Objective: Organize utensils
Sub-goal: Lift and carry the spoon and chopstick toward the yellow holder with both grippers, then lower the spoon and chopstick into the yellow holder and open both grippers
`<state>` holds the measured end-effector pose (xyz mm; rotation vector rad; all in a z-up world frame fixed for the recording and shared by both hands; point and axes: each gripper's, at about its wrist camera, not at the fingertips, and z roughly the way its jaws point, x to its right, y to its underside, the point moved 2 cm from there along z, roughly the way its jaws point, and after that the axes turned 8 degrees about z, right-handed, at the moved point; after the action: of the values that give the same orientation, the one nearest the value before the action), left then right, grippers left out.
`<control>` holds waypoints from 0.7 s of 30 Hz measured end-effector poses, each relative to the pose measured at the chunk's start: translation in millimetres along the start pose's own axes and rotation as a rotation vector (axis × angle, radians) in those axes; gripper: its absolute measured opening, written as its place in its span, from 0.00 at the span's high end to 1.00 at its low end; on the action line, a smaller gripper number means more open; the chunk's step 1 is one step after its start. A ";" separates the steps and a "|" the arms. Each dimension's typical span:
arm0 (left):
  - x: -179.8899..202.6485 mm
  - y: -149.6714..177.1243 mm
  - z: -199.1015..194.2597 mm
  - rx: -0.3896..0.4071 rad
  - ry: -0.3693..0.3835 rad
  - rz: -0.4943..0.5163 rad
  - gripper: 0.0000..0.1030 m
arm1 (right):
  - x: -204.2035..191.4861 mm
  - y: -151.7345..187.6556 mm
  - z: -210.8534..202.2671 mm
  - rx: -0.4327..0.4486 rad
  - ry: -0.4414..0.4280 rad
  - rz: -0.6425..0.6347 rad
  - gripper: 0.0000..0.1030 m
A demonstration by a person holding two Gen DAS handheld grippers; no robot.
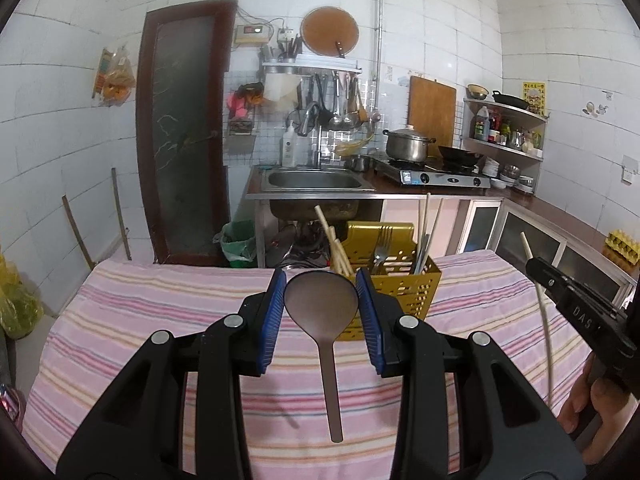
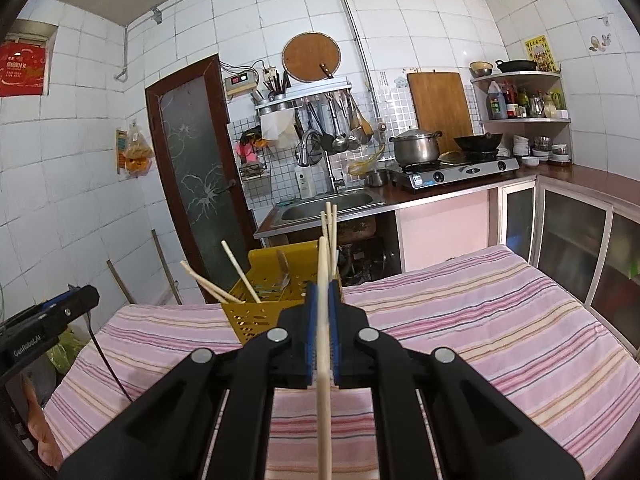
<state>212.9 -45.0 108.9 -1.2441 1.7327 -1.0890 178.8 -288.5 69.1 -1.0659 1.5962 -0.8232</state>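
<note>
A brown rice paddle (image 1: 325,312) lies on the striped cloth, head towards the yellow utensil caddy (image 1: 394,280). My left gripper (image 1: 321,286) is open, its blue pads on either side of the paddle's head, apart from it. The caddy holds chopsticks and a fork (image 1: 382,250). My right gripper (image 2: 323,300) is shut on a pale wooden chopstick (image 2: 323,340) and holds it upright just in front of the caddy (image 2: 276,292). The right gripper also shows at the right edge of the left wrist view (image 1: 536,270), holding the chopstick (image 1: 548,328).
The table is covered with a pink striped cloth (image 2: 480,320). Behind it stand a sink (image 1: 314,180), a stove with a pot (image 1: 408,146), cabinets on the right and a dark door (image 1: 184,132) on the left.
</note>
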 end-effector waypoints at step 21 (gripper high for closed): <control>14.8 -81.3 55.4 0.087 0.017 0.015 0.66 | -23.1 -73.4 29.1 0.040 0.037 -0.101 0.94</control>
<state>286.8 -85.3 161.9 -1.1696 1.6871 -1.1568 226.9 -295.1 135.6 -1.1152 1.5607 -0.9436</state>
